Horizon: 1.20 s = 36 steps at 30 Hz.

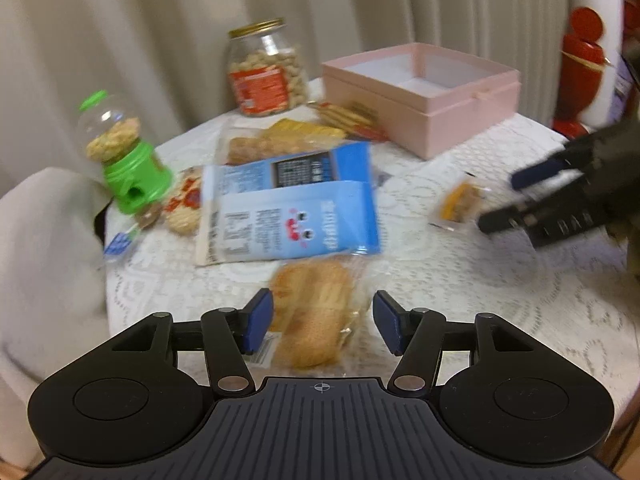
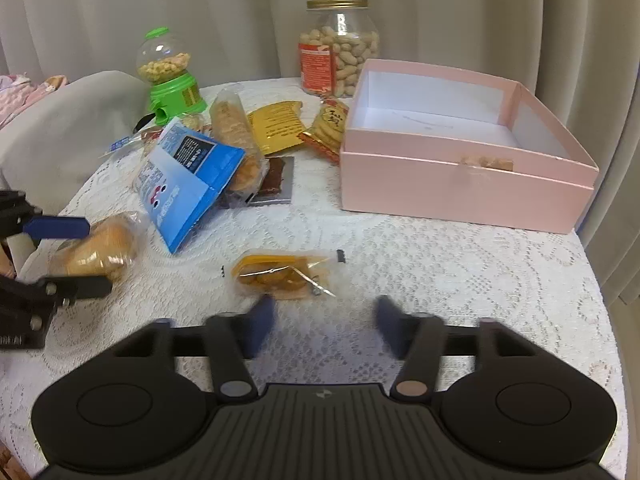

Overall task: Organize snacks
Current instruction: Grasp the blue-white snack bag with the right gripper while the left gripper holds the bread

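A clear packet of golden bread [image 1: 316,312] lies on the lace tablecloth between the blue pads of my left gripper [image 1: 324,318], which is open; the pads stand a little apart from the wrapper. In the right wrist view the same bread packet [image 2: 96,252] sits between the left gripper's fingers [image 2: 56,227]. My right gripper [image 2: 324,312] is open above bare cloth, with a small clear packet of yellow snacks [image 2: 280,276] just ahead of its left fingertip. In the left wrist view the right gripper [image 1: 498,202] points at that small packet [image 1: 460,204]. An open, empty pink box [image 2: 460,168] stands at the back right.
Two blue packets [image 1: 292,212], a yellow packet [image 2: 278,124], cracker packets [image 2: 328,128] and a dark chocolate bar [image 2: 274,180] are piled mid-table. A peanut jar [image 2: 340,48] and a green candy dispenser [image 2: 168,76] stand at the back. Curtains hang behind; the round table's edge curves close on the right.
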Each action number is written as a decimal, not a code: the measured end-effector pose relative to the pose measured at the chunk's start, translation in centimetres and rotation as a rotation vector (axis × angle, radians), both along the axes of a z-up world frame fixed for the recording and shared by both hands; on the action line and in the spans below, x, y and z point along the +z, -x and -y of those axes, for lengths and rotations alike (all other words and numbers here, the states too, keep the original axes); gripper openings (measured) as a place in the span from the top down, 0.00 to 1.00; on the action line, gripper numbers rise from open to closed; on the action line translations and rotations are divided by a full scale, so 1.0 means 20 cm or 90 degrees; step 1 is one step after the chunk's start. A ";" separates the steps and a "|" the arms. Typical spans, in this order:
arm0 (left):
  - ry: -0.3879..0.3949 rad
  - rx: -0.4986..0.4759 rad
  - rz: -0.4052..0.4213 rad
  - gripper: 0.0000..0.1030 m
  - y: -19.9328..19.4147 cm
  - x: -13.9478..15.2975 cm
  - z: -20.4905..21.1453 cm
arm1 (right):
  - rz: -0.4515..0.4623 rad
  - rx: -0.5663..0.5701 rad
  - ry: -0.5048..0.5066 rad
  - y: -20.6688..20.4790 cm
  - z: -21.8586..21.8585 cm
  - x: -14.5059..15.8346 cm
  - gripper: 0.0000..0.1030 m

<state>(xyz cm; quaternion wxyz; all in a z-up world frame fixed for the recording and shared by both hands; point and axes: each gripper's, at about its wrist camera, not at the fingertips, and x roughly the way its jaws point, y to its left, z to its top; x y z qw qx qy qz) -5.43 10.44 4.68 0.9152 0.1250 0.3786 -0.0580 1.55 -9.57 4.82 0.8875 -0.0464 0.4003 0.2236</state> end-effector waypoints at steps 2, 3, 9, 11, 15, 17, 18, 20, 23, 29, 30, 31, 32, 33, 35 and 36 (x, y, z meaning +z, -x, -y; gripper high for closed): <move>0.007 0.019 0.000 0.39 -0.01 0.00 -0.05 | 0.013 0.003 0.012 0.01 -0.02 -0.01 0.30; 0.004 0.034 -0.001 0.39 -0.02 0.00 -0.07 | 0.022 0.004 0.019 0.02 -0.03 -0.02 0.29; 0.025 0.073 -0.018 0.38 -0.09 -0.03 -0.18 | 0.036 -0.011 0.026 0.03 -0.02 -0.04 0.18; 0.055 0.090 -0.028 0.35 -0.12 -0.05 -0.23 | 0.034 -0.010 0.021 0.03 -0.01 -0.04 0.18; 0.147 0.128 -0.059 0.31 -0.17 -0.08 -0.33 | 0.038 0.000 0.037 0.05 -0.03 -0.02 0.18; 0.178 0.134 -0.051 0.34 -0.15 -0.07 -0.35 | 0.054 0.022 0.038 0.06 -0.05 0.03 0.18; 0.188 0.139 -0.042 0.37 -0.13 -0.06 -0.36 | 0.067 0.034 0.041 0.06 -0.07 0.07 0.18; 0.210 0.159 -0.024 0.40 -0.09 -0.04 -0.38 | 0.107 0.062 0.058 0.07 -0.14 0.15 0.18; 0.256 0.182 -0.002 0.42 -0.02 -0.02 -0.41 | 0.154 0.121 0.080 0.06 -0.29 0.24 0.17; 0.311 0.241 0.030 0.42 0.06 -0.01 -0.51 | 0.161 0.206 0.102 -0.10 -0.67 0.28 0.17; 0.319 0.250 0.035 0.42 0.08 -0.01 -0.53 | 0.148 0.215 0.096 -0.13 -0.71 0.27 0.17; 0.324 0.256 0.040 0.42 0.09 -0.01 -0.54 | 0.134 0.227 0.093 -0.16 -0.76 0.26 0.17; 0.329 0.260 0.042 0.42 0.09 -0.01 -0.56 | 0.120 0.240 0.093 -0.20 -0.81 0.24 0.17; 0.335 0.263 0.043 0.42 0.10 -0.02 -0.57 | 0.112 0.244 0.097 -0.23 -0.85 0.22 0.17; 0.341 0.269 0.041 0.42 0.11 -0.02 -0.59 | 0.092 0.233 0.101 -0.28 -0.89 0.18 0.17; 0.341 0.273 0.039 0.42 0.11 -0.03 -0.60 | 0.070 0.231 0.094 -0.29 -0.90 0.17 0.17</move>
